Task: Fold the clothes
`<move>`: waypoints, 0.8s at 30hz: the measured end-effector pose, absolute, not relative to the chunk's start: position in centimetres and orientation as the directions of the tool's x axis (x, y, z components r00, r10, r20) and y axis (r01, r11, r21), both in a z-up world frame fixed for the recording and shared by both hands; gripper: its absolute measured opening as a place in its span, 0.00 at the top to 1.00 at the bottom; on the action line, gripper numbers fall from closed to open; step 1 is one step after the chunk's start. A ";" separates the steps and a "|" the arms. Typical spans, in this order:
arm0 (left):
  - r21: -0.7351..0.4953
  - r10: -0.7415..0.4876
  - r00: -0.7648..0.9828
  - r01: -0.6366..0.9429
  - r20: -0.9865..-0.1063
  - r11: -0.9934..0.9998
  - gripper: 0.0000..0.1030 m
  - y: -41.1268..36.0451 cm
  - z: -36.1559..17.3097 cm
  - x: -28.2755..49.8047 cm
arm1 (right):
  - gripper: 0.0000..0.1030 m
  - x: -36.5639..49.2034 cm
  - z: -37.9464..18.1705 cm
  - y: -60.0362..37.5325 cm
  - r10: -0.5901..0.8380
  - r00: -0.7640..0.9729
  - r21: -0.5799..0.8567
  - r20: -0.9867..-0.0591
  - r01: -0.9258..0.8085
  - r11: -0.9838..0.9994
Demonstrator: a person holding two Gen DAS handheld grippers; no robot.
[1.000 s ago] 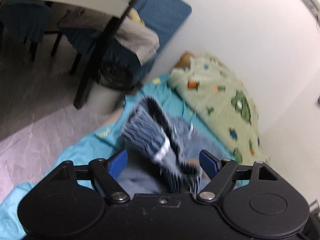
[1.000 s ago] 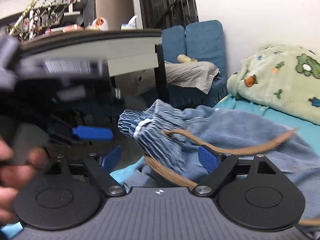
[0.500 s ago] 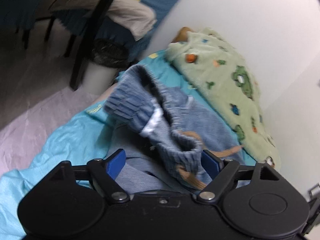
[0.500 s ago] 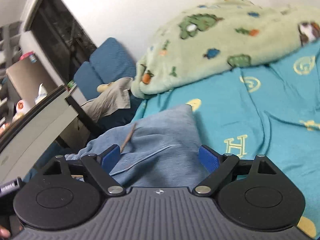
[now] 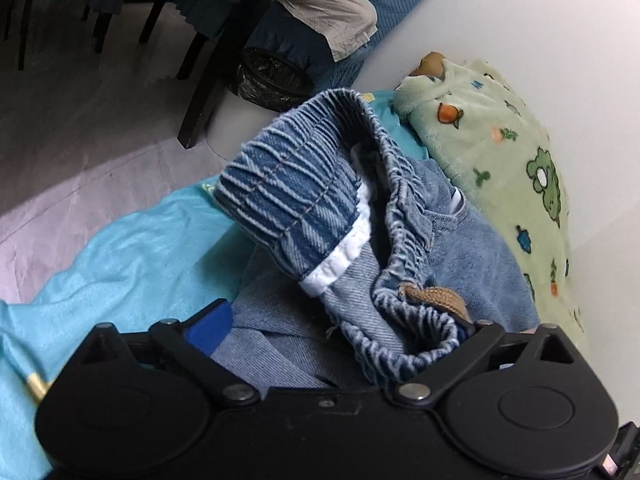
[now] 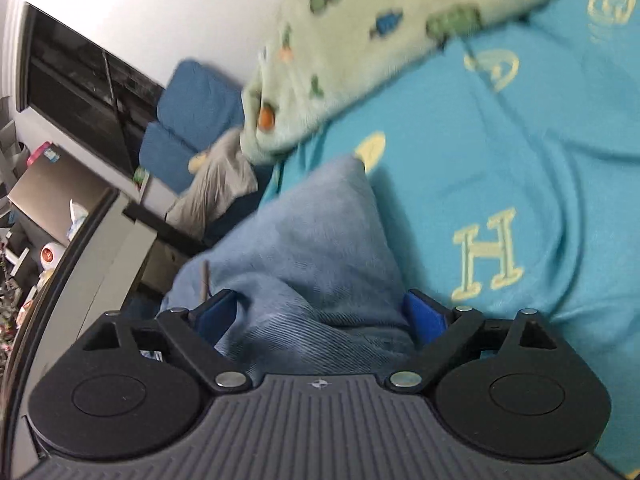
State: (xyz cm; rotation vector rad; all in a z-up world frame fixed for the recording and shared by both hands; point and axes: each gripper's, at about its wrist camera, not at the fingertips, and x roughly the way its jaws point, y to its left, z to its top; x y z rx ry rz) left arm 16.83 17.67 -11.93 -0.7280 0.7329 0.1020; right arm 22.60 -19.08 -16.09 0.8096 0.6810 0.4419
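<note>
Both grippers are spread wide over the jeans [image 5: 472, 256] on the teal sheet [image 5: 132, 248]: left gripper [image 5: 340, 328] is set around the raised elastic waistband [image 5: 288, 184], right gripper [image 6: 320, 316] astride a leg, presumably for folding.

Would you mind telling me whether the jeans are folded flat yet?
Not yet. The jeans lie bunched on the bedsheet, their waistband standing open.

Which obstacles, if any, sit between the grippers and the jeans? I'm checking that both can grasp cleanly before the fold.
Nothing visible does. The jeans already bunch between the open fingers of the left gripper, and their denim fills the gap of the open right gripper. The green blanket lies beyond, off the jeans.
</note>
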 end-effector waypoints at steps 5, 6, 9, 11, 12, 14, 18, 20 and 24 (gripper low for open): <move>-0.627 -0.221 0.776 -0.270 -0.591 0.730 0.31 18.0 -11.1 16.5 | 0.11 22.3 -14.3 -18.7 0.667 0.697 0.813 -0.264 -0.211 0.542; -0.630 -0.229 0.774 -0.265 -0.590 0.730 0.30 18.0 -11.2 16.6 | 0.11 22.2 -13.8 -18.8 0.681 0.695 0.820 -0.229 -0.239 0.520; -0.634 -0.243 0.762 -0.268 -0.600 0.725 0.26 17.9 -11.7 17.4 | 0.11 22.6 -13.8 -18.4 0.673 0.690 0.797 -0.268 -0.234 0.557; -0.609 -0.227 0.759 -0.265 -0.610 0.748 0.23 17.2 -11.7 17.9 | 0.11 23.2 -14.5 -17.9 0.644 0.684 0.770 -0.344 -0.187 0.610; -0.592 -0.213 0.761 -0.263 -0.613 0.762 0.23 16.8 -11.7 18.1 | 0.12 23.1 -14.9 -17.8 0.634 0.694 0.770 -0.342 -0.180 0.613; -0.574 -0.193 0.769 -0.260 -0.609 0.777 0.30 16.3 -11.6 18.2 | 0.26 22.8 -15.2 -17.7 0.608 0.719 0.766 -0.337 -0.166 0.621; -0.551 -0.154 0.793 -0.256 -0.590 0.794 0.59 15.9 -11.1 17.9 | 0.48 22.2 -13.6 -16.7 0.546 0.754 0.694 -0.365 -0.170 0.700; -0.555 -0.138 0.812 -0.253 -0.567 0.792 0.67 15.8 -10.3 17.3 | 0.51 21.3 -12.8 -15.9 0.521 0.774 0.662 -0.359 -0.181 0.727; -0.583 -0.142 0.856 -0.208 -0.497 0.785 0.72 15.8 -8.2 15.7 | 0.53 20.2 -10.9 -15.3 0.490 0.807 0.630 -0.330 -0.199 0.751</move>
